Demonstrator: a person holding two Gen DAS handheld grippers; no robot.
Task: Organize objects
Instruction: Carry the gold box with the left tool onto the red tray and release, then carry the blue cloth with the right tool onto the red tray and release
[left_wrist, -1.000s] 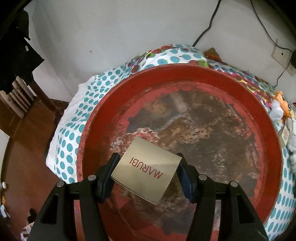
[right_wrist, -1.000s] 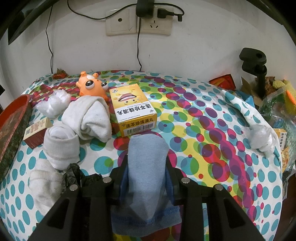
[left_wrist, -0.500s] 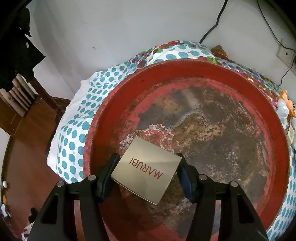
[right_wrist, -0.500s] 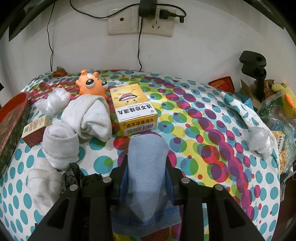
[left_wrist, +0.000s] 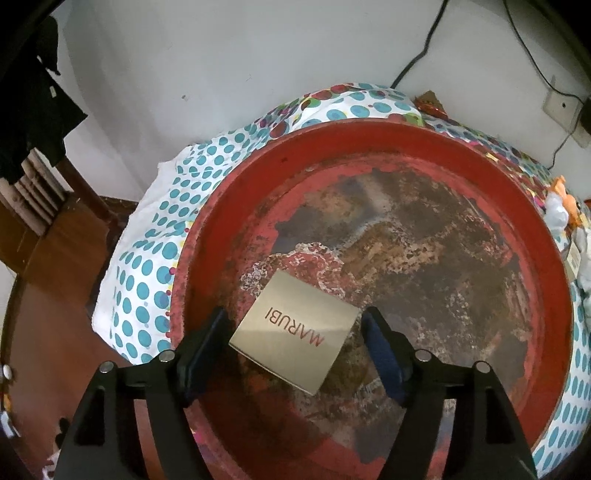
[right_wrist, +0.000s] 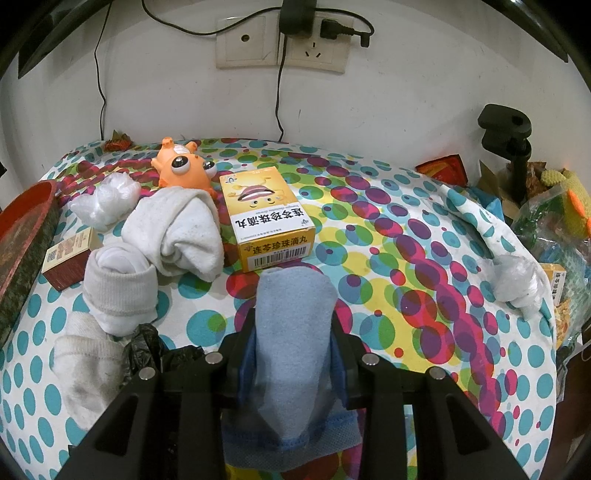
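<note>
In the left wrist view a gold MARUBI box (left_wrist: 295, 330) lies on the worn floor of a big red round tray (left_wrist: 369, 136). My left gripper (left_wrist: 295, 328) is open, its fingers apart on both sides of the box and not touching it. In the right wrist view my right gripper (right_wrist: 293, 347) is shut on a light blue sock (right_wrist: 295, 332), held above the spotted tablecloth (right_wrist: 406, 258). Beyond it stand a yellow medicine box (right_wrist: 267, 221), white socks (right_wrist: 177, 232) and an orange toy (right_wrist: 184, 170).
The red tray's rim (right_wrist: 26, 206) shows at the far left in the right wrist view, with a small brown box (right_wrist: 68, 258) beside it. A black bag (right_wrist: 147, 347), crumpled white plastic (right_wrist: 517, 284), a black clamp (right_wrist: 509, 147) and wall sockets (right_wrist: 280, 48) are around.
My left gripper has opened and let go of the MARUBI box, which now lies in the tray. The right gripper with the blue sock has hardly moved.
</note>
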